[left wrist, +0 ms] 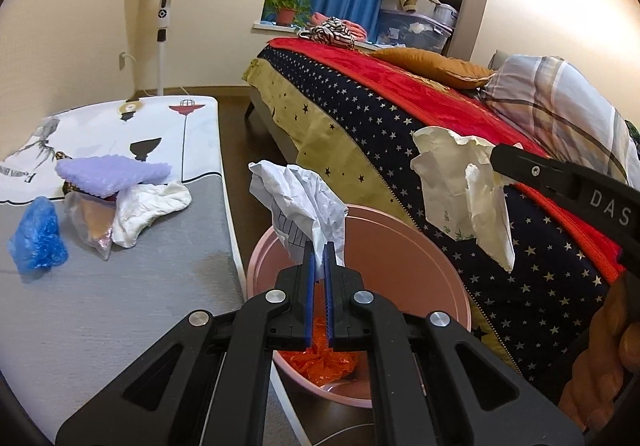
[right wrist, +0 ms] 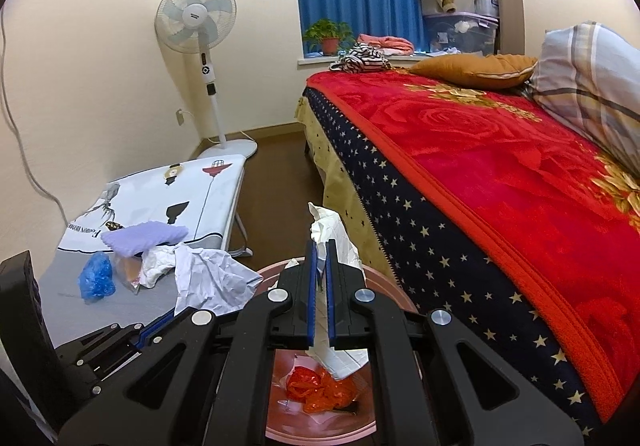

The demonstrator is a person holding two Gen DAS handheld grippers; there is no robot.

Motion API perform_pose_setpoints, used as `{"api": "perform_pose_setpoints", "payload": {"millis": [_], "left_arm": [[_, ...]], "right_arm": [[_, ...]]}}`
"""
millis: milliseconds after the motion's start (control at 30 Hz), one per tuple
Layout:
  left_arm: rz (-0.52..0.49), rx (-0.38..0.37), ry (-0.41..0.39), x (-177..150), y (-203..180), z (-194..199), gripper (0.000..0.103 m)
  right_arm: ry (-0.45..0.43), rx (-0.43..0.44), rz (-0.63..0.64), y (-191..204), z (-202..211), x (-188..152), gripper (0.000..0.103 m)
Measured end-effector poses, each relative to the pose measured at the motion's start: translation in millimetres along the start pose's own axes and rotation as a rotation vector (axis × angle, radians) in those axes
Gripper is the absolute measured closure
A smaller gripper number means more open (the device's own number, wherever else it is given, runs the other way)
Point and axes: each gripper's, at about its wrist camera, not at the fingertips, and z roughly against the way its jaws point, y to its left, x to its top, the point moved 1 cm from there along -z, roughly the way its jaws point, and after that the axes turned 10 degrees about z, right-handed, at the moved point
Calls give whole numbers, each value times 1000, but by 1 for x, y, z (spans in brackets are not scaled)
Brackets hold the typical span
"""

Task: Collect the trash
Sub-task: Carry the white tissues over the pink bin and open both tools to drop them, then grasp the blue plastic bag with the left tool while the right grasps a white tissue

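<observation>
Blue-padded jaws of the left gripper [left wrist: 319, 246] are clamped on a crumpled white paper [left wrist: 298, 202], which stands up above them at the centre of the left wrist view. The right gripper [right wrist: 320, 246] has its jaws pinched the same way on a creased cream tissue [right wrist: 332, 234]; in the left view that tissue hangs from the black finger at the right edge of the frame. Below both, at lower centre, sits a pink bin [left wrist: 400, 246], and orange plastic [right wrist: 320, 390] lies crumpled in its bottom. Both grippers point forward and downward over the bin's mouth, side by side. On the grey surface [left wrist: 120, 306] at the left lie more scraps: a blue plastic bag [left wrist: 38, 234], a lilac bubble wrap piece [left wrist: 112, 170] and a white wrapper [left wrist: 148, 210]. A bed [right wrist: 500, 166] fills the right.
</observation>
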Motion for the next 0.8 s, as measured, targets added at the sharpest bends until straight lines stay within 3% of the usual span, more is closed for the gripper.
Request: {"api": "perform_pose_setpoints", "payload": {"millis": [100,167,200,233,433,800], "left_arm": [[-8,-19,15,0,-4,-4,98],[-11,-30,41,-1,-4,-8,90],[-9,-33,45,-2,-3,-9,85],[-7,-32,43,-2,-3,-9,85],[3,-6,13,-2,4,-1,85],[90,113,-67,7,49,21,85]], "right_arm": [[5,-10,-4,-1,-1,0,94],[15,-31,-11,-2,-3,0,79],[15,-36,-19,-2,-3,0,65],[10,-39,-25,-3,-2,0,62],[0,-18,-20,0,-1,0,62],[-55,92,17,28,3,3,63]]}}
